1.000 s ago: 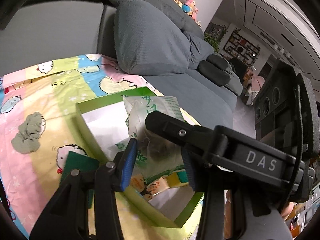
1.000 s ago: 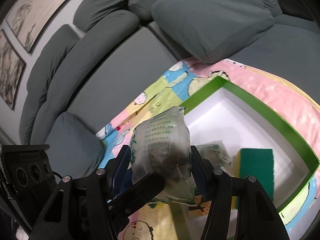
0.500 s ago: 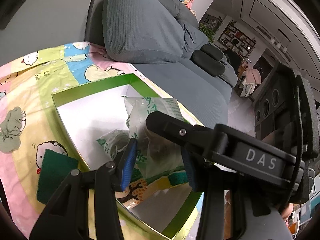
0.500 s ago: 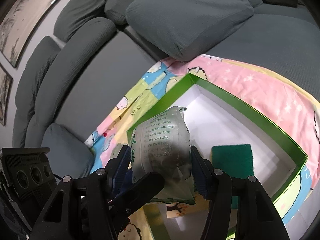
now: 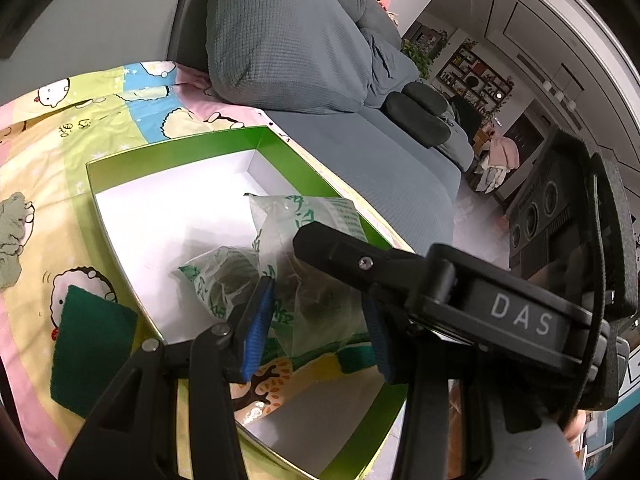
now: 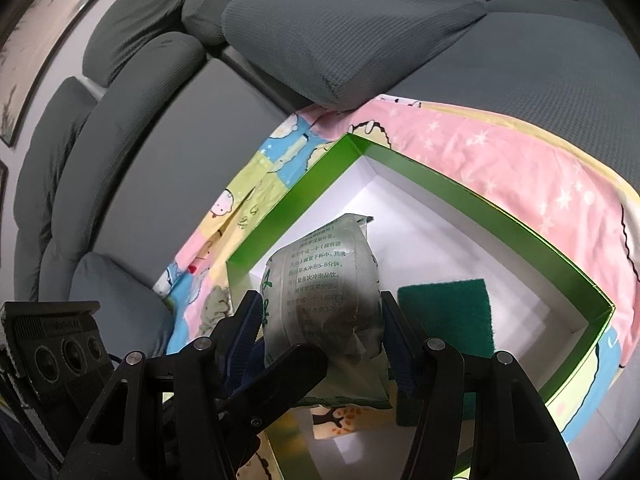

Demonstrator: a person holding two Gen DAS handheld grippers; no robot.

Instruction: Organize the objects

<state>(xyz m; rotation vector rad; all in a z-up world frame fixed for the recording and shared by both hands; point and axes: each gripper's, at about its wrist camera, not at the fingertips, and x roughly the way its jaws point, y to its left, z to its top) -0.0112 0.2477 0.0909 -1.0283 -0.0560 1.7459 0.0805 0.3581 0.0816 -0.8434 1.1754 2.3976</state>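
Note:
Both grippers hold one clear plastic packet with green print and dark contents (image 6: 324, 292), also seen in the left wrist view (image 5: 316, 264). My left gripper (image 5: 318, 320) and my right gripper (image 6: 320, 328) are each shut on it, over a green-walled white box (image 6: 440, 184), which also shows in the left wrist view (image 5: 172, 148). A second similar packet (image 5: 218, 276) lies inside the box. A dark green sponge (image 6: 452, 312) shows in the right wrist view; in the left wrist view it (image 5: 88, 344) lies at the box's left side.
The box rests on a cartoon-print blanket (image 5: 60, 128) on a grey sofa (image 6: 520, 64). A large grey cushion (image 5: 288, 36) leans behind the box. A grey-green cloth patch (image 5: 12, 236) lies at the blanket's left.
Both grippers have carried the packet over the box and lower into it. The second packet in the box has come into view in the left wrist view.

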